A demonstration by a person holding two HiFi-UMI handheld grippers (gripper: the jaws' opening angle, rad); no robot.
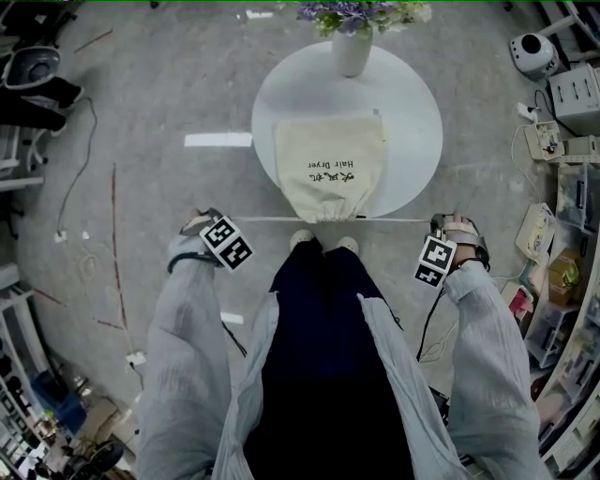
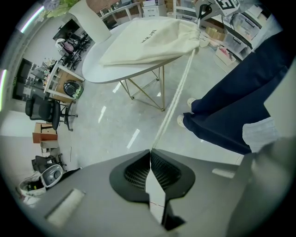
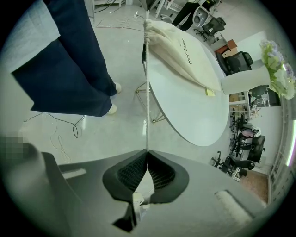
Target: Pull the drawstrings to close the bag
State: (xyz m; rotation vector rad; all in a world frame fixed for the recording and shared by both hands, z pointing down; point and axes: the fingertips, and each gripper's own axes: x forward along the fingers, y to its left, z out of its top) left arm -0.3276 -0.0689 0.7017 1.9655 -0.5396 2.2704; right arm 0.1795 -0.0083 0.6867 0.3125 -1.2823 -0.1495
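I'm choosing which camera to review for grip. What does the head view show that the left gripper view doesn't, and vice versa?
Head view only: the whole drawstring, taut in a line from left gripper to right gripper. Left gripper view only: its jaws shut on the drawstring, plus the gold legs under the table. Both: the cream bag, mouth gathered, on that white table.

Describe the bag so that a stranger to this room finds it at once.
Find the round white table. At its near edge, in front of the white vase of flowers, lies a cream cloth bag. It alone bears dark print and a gathered mouth with cords stretched to both sides.
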